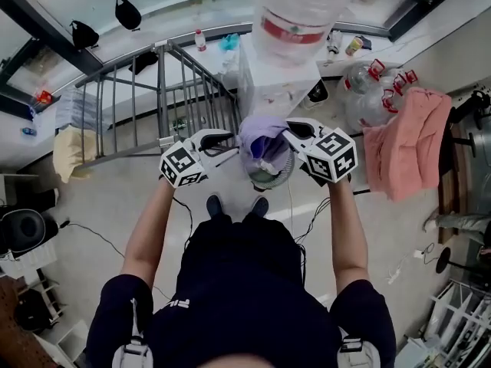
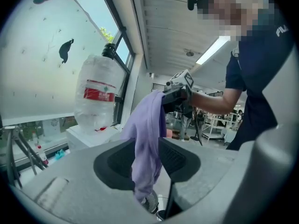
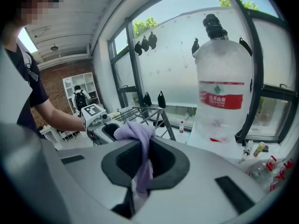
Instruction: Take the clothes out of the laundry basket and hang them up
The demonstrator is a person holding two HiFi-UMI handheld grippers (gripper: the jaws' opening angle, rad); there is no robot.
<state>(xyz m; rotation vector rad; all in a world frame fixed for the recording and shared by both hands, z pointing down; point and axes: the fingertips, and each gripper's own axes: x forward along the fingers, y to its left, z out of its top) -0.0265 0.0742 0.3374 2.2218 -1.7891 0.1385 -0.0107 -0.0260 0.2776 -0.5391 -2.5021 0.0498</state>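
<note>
A purple garment [image 1: 261, 140] hangs between the two grippers, above the round mesh laundry basket [image 1: 272, 176] on the floor by the person's feet. My right gripper [image 1: 290, 136] is shut on the garment. In the right gripper view the cloth [image 3: 138, 132] bunches over the jaws and is pinched between them. My left gripper [image 1: 230, 146] is just left of the cloth with its jaws apart. In the left gripper view the garment [image 2: 147, 139] drops from the right gripper [image 2: 175, 94] and hangs loosely through the gap of the left jaws.
A metal drying rack [image 1: 153, 98] stands ahead to the left, with cloths draped at its left end. A white water dispenser with a big bottle [image 1: 299, 14] is straight ahead. A pink towel [image 1: 403, 148] hangs at the right, beside empty water bottles [image 1: 368, 90].
</note>
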